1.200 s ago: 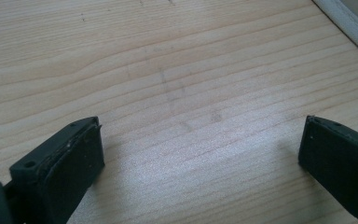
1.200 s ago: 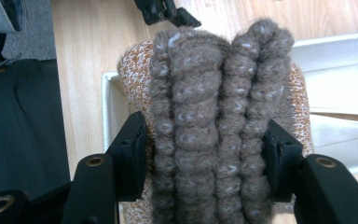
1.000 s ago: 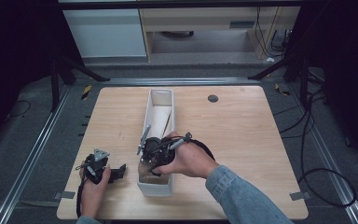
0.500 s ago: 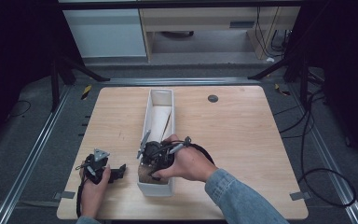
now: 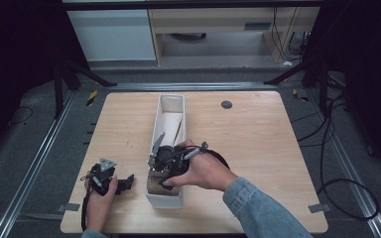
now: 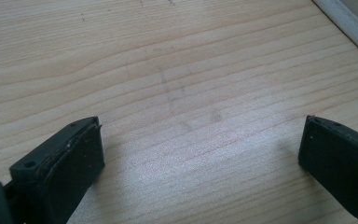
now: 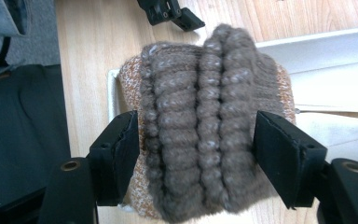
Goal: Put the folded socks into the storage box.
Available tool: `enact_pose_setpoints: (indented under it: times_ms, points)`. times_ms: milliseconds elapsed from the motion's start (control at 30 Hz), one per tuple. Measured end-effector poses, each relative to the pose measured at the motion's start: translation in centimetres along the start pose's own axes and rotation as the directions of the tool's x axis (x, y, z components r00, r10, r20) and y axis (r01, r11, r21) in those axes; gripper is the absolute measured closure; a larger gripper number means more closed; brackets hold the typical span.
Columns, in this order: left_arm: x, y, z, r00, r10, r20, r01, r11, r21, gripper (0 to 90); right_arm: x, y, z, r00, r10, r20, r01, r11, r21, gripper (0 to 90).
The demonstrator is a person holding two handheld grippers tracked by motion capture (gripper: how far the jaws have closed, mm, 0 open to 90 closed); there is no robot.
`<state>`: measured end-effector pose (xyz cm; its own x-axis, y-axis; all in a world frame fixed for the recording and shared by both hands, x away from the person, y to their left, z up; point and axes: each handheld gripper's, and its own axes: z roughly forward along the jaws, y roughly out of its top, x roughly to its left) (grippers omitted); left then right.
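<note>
The right hand-held gripper (image 5: pixel 161 168) hangs over the near end of the long white bin (image 5: pixel 171 101), low in the middle of the high view, and its jaws have just been opening. In the right gripper view the brown knitted bundle (image 7: pixel 200 126) sits between the two black pads; the left pad looks just at the wool and the right one a sliver off it — so I read this as a release, not a grip. The bundle rests at the near end of the bin, with an orange-flecked knit (image 7: pixel 129 88) showing underneath its edges.

To finish this well, I'd let the jaws spread a little more until both pads stand clear of the ribbing, then lift straight up. Fuzzy wool snags easily, and a sideways pull could drag the bundle over the bin's wall.

The left hand-held gripper (image 5: pixel 110 179) rests at the lower left of the surface (image 5: pixel 258 148), jaws wide with bare wood between them. It lies near the bin, and its tip shows at the top of the right gripper view. Farther up the bin there is a pale folded cloth (image 5: pixel 171 126), well apart from the bundle. A small dark disc (image 5: pixel 226 104) sits near the far edge, out of the way. The bin's narrow walls are the real constraint.
</note>
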<state>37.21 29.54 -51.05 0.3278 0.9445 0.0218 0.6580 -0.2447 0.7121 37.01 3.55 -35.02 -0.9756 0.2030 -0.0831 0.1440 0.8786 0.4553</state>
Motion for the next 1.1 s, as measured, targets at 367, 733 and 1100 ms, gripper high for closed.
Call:
enact_pose_setpoints:
  times_ms: [367, 733, 1100]
  points:
    - [0.0, 0.0, 0.0, 1.0, 0.0, 0.0, 0.0, 1.0, 0.0, 0.0, -1.0, 0.1, -2.1, 0.9992, 0.04, -0.005, -0.041, 0.998, -0.048, 28.7]
    - [0.0, 0.0, 0.0, 1.0, -0.003, -0.001, 0.003, 1.0, -0.002, 0.0, -3.1, 0.0, -4.6, 0.9984, 0.056, 0.009, -0.055, 0.996, -0.073, 60.5]
    - [0.0, 0.0, 0.0, 1.0, -0.003, -0.001, 0.003, 1.0, -0.002, 0.0, -5.1, -0.6, -5.1, 0.9931, 0.117, -0.01, -0.117, 0.982, -0.146, 90.0]
